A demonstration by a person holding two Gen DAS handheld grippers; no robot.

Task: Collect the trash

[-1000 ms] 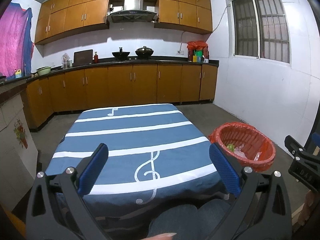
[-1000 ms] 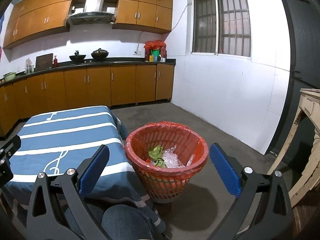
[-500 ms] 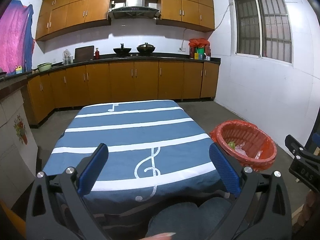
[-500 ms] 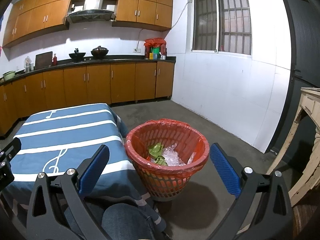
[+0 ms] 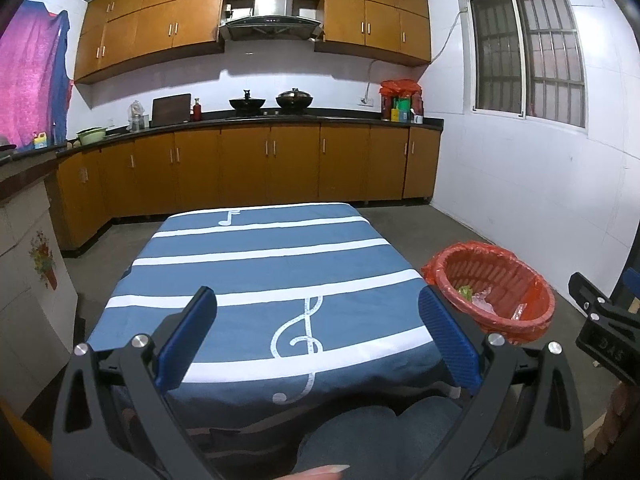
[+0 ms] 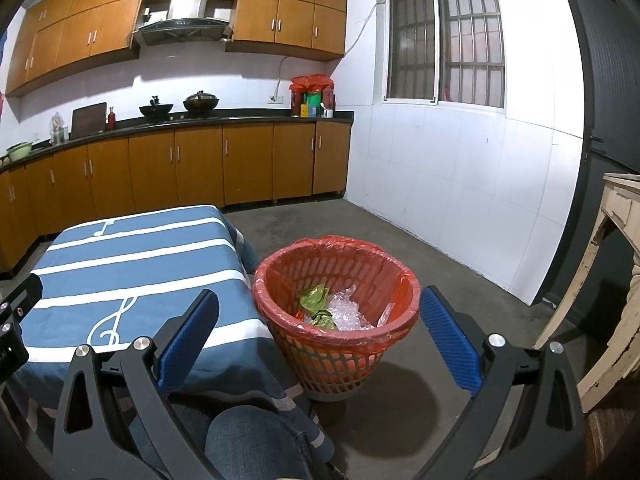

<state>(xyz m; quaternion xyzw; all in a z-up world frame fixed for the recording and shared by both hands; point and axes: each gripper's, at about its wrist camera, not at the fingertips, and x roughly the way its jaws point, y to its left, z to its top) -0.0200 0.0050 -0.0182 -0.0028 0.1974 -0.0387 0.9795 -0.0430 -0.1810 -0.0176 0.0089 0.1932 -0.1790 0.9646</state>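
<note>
Both grippers, left gripper (image 5: 318,340) and right gripper (image 6: 320,340), gape wide and hold nothing. Right of the treble-clef tablecloth (image 5: 260,276) stands a red-lined wastebasket (image 6: 336,308) holding wrappers; no writing is legible.

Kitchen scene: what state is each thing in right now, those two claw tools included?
Left gripper: jaws open, holding nothing.
Right gripper: jaws open, holding nothing.
Bin: upright on the floor, red liner in, partly filled.
Tablecloth: spread flat, nothing on it.
Window: appears shut.
Cabinets: doors shut.
</note>
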